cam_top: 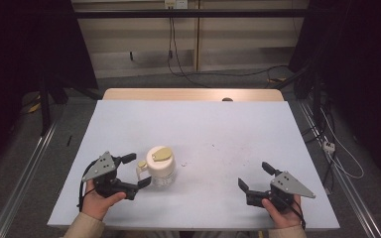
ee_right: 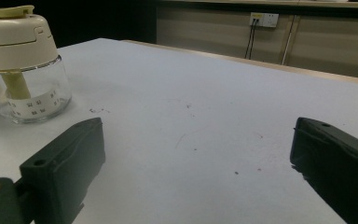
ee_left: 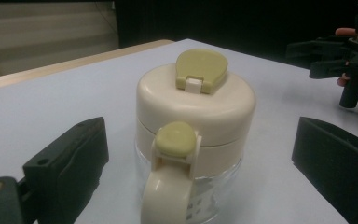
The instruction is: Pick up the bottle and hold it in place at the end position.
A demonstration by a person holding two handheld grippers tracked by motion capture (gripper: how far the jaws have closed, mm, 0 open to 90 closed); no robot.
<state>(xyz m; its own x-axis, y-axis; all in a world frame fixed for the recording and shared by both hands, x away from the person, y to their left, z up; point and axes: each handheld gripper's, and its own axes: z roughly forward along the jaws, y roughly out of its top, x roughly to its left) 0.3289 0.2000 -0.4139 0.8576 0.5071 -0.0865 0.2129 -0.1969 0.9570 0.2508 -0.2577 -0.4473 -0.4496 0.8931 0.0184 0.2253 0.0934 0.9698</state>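
Observation:
A small clear glass jug [cam_top: 160,168] with a cream lid, an olive flip cap and a cream handle stands upright on the table's near left part. My left gripper [cam_top: 136,171] is open, its jaws either side of the handle [ee_left: 168,196] without touching it. The jug's lid [ee_left: 196,105] sits just ahead between those jaws. My right gripper [cam_top: 256,176] is open at the near right with nothing between its jaws, well apart from the jug [ee_right: 25,70].
A pale blue-white sheet [cam_top: 203,134] covers the table; a wooden edge [cam_top: 193,94] shows at the far side. Small dark specks [ee_right: 189,106] mark the sheet. Cables [cam_top: 178,64] and metal rails lie on the floor around the table.

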